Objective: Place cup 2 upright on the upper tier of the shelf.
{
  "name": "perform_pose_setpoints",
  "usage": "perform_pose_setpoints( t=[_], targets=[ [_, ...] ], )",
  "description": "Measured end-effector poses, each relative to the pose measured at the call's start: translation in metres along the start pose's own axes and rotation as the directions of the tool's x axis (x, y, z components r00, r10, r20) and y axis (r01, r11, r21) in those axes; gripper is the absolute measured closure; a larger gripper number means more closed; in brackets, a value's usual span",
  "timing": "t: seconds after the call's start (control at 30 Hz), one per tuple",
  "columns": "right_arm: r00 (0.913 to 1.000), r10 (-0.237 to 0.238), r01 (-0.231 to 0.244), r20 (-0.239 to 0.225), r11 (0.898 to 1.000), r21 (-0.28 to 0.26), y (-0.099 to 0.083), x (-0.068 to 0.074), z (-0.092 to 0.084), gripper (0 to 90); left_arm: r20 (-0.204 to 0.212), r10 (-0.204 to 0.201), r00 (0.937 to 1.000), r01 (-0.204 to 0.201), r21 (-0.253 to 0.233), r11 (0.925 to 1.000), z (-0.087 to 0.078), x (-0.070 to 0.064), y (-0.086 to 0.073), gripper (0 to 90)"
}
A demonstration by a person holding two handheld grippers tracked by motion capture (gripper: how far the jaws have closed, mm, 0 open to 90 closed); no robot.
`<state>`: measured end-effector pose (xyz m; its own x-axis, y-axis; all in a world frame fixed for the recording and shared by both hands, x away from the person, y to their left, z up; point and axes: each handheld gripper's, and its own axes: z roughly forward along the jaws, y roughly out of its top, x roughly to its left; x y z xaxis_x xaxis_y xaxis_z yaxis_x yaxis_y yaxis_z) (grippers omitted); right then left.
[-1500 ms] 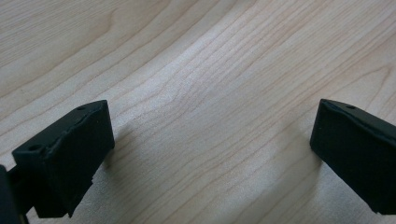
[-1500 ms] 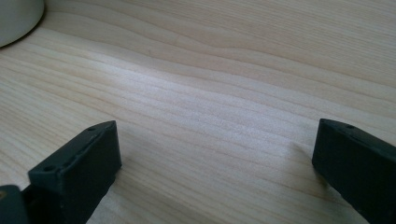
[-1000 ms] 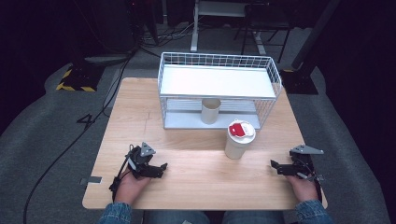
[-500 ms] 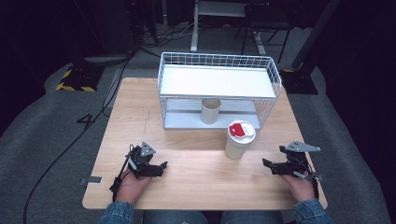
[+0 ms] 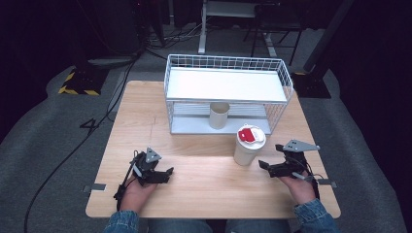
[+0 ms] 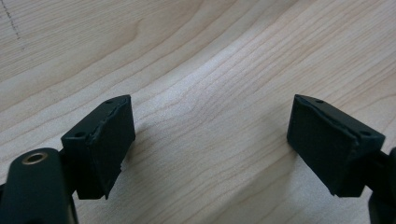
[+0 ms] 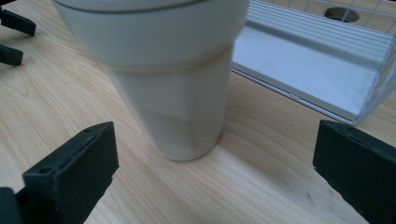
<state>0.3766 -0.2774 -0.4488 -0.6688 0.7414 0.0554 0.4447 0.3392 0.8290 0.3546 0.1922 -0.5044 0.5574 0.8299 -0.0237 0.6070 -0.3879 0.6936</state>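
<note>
Dark floor and cables surround a wooden counter (image 5: 194,145), which carries everything in play. Toward its far edge stands a white wire rack (image 5: 228,92) with a flat upper shelf and a lower tray. A small beige cup (image 5: 219,115) sits on that tray, near the middle of the rack's front side.

Just in front of the rack, nearer the right edge of the counter, a white lidded cup (image 5: 249,144) with a red patch on its lid stands upright on the bare wood, touching nothing else. It looks like the thing being worked on, and as far as the pictures show it has not yet been gripped or lifted.

By the right near corner, the right gripper (image 5: 265,167) points at this cup from just beside it. In the right gripper view its fingers (image 7: 74,172) stand wide apart with the cup's base (image 7: 177,93) ahead of them and between their lines, not yet touched.

Near the left near corner, the left gripper (image 5: 167,174) rests low over the counter. Its fingers (image 6: 105,140) have just been closing, though they stand apart with only wood grain between them.

My reading: the job is at its very start. Reaching, closing on the lidded cup and carrying it, perhaps to the rack, all remain.
</note>
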Motion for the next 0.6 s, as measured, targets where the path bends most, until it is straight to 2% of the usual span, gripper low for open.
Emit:
perform_pose_setpoints(
  t=[0.4,0.6],
  targets=[
    [0.9989,-0.034,0.033,-0.032,0.999,-0.026,0.017,0.017,0.024,0.0,-0.005,-0.009,0.9999,0.009,-0.005,0.9999,0.0,0.0,0.0,15.9],
    [0.9997,-0.009,0.008,-0.023,0.999,-0.053,0.02,0.022,0.036,0.0,-0.002,-0.007,1.0,0.007,-0.001,1.0,0.0,0.001,0.0,15.9]
  ],
)
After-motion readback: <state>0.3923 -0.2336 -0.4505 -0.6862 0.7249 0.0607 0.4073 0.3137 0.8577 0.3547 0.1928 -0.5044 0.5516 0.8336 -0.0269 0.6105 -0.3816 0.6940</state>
